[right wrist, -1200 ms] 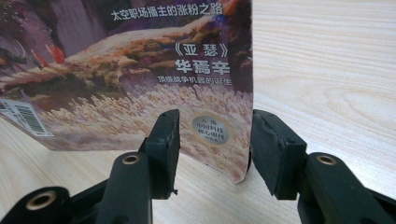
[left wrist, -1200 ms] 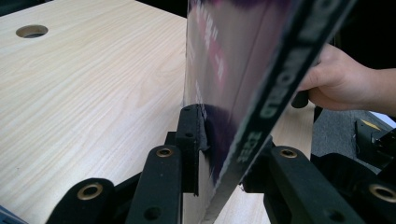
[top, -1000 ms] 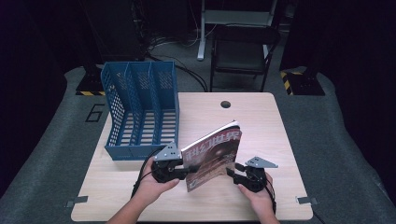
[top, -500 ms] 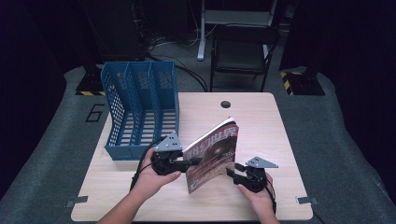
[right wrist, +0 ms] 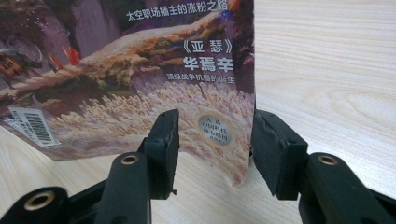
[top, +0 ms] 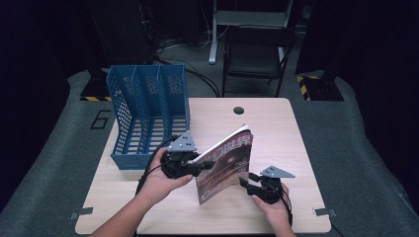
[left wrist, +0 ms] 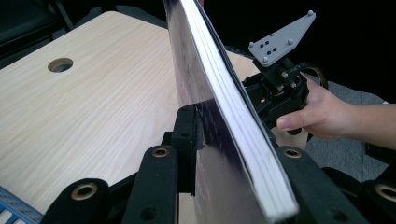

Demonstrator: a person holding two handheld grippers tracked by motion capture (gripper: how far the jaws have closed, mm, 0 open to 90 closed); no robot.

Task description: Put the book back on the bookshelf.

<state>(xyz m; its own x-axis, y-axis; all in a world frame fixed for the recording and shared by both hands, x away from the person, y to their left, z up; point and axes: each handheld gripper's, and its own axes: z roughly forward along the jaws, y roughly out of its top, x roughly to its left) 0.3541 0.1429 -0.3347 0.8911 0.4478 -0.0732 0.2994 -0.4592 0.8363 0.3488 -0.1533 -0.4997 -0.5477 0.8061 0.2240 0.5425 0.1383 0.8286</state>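
1. Left gripper view: my left claw (left wrist: 219,154) is clamped on the thick glossy magazine with the dark illustrated cover (left wrist: 219,93). One black jaw presses the dark cover face; the other lies against the white page edges on the far side.
2. In the same view the magazine stands nearly upright and tilted, rising out of the jaws to the top of the frame, with my right claw (left wrist: 268,100) and the hand holding it just behind it.
3. Right gripper view: my right claw (right wrist: 212,149) stands partly open at the magazine's (right wrist: 140,74) lower corner. The two pads sit either side of the round seal printed there, and I see a gap between each pad and the paper, so it is not gripping.
4. High view: the left claw (top: 205,164) has the magazine (top: 225,165) by its left edge, the right claw (top: 247,181) sits just at its lower right corner, and the bottom edge hangs close over the pale wooden worktop (top: 276,123); I cannot tell whether it touches.
5. Further out, the blue perforated plastic file rack with three compartments (top: 148,116) stands on the worktop's left side, just behind my left hand (top: 160,180).
6. A round cable hole (top: 239,110) lies in the worktop near its far edge, well apart from the magazine.
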